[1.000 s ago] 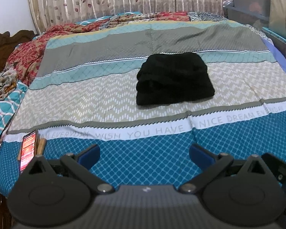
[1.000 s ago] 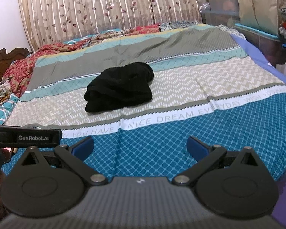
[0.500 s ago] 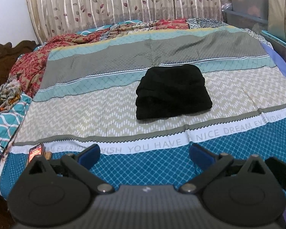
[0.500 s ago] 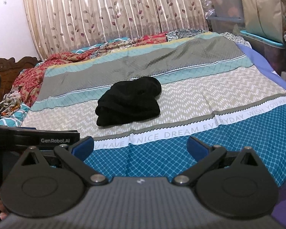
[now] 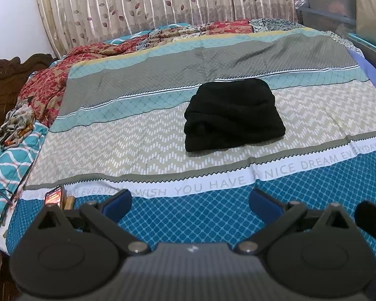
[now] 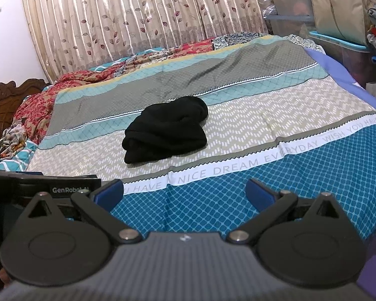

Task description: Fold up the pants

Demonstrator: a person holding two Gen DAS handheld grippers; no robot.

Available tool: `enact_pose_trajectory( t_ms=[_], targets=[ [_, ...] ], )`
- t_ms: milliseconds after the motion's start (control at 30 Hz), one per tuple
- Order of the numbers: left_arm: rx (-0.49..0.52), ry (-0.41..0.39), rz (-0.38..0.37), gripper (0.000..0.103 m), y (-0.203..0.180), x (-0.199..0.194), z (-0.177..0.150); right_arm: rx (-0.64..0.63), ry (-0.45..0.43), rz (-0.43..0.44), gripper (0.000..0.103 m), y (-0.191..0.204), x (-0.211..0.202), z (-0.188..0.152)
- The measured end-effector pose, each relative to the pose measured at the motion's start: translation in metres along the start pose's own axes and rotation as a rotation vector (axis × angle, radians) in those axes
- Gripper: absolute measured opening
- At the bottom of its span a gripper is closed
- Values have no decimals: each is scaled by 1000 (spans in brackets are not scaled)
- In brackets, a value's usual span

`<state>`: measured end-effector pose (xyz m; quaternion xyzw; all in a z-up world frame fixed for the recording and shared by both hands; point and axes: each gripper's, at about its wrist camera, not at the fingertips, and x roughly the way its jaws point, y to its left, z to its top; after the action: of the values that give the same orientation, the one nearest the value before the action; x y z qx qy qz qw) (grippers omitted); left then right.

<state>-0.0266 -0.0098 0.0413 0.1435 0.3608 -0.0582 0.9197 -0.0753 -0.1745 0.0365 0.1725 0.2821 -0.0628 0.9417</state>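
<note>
Black pants point(image 5: 234, 116) lie folded in a compact stack mid-bed point(image 5: 137, 145), at 12 o'clock from the left gripper point(image 5: 189, 207) and 11 o'clock from the right gripper point(image 6: 184, 194); both spread wide and empty, well apart from the pants, suggesting the folding is done.

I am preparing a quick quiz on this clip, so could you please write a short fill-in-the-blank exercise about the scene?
1. The folded pants are ____ in colour.
2. Both the left gripper and the right gripper are ____ and hold nothing.
3. The pants lie on the ____, apart from both grippers.
4. The printed band reads "HAVE A NICE ____".

Missing words: black; open; bed; DREAM
</note>
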Motion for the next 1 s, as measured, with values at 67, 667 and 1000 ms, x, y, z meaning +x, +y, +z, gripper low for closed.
enact_pose_trajectory(
  t_ms=[67, 667, 1000],
  targets=[
    [-2, 5, 0, 103, 0, 1, -1, -1, 2, -1, 103, 1, 0, -1],
    [-3, 36, 11, 103, 0, 7, -7, 7, 16, 1, 103, -2, 2, -3],
    [9, 51, 19, 103, -3, 10, -9, 15, 29, 1, 103, -4, 4, -4]
  ],
)
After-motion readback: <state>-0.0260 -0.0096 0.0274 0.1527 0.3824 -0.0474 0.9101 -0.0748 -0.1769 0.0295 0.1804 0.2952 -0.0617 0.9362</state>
